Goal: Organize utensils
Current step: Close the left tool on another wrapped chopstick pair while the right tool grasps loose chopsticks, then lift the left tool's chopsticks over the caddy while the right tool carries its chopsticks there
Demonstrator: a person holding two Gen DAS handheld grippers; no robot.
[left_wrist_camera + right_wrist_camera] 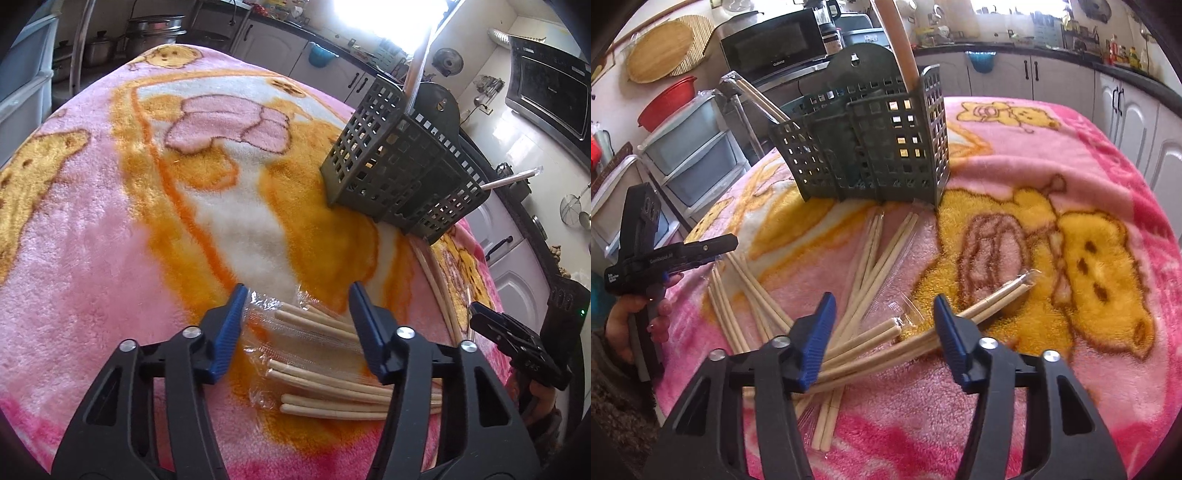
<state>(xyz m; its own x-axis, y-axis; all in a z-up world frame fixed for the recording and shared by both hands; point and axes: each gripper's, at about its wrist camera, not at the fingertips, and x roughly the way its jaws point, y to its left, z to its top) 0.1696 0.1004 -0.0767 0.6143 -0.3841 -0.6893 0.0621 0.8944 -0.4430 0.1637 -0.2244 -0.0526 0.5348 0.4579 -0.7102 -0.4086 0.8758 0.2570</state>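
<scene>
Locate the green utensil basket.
In the right wrist view the green utensil basket stands upright at the blanket's far edge, just beyond the scattered chopsticks.

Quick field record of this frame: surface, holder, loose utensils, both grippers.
surface: pink and yellow fleece blanket
holder: dark green perforated utensil basket, upright, a few sticks already in it
loose utensils: wrapped chopsticks scattered in front of the basket
left gripper: fingers open, straddling wrapped chopsticks, no contact visible
right gripper: fingers open over crossed chopsticks, nothing gripped

Black tongs (297, 291), ribbed blue pads (231, 328), silver screws.
</scene>
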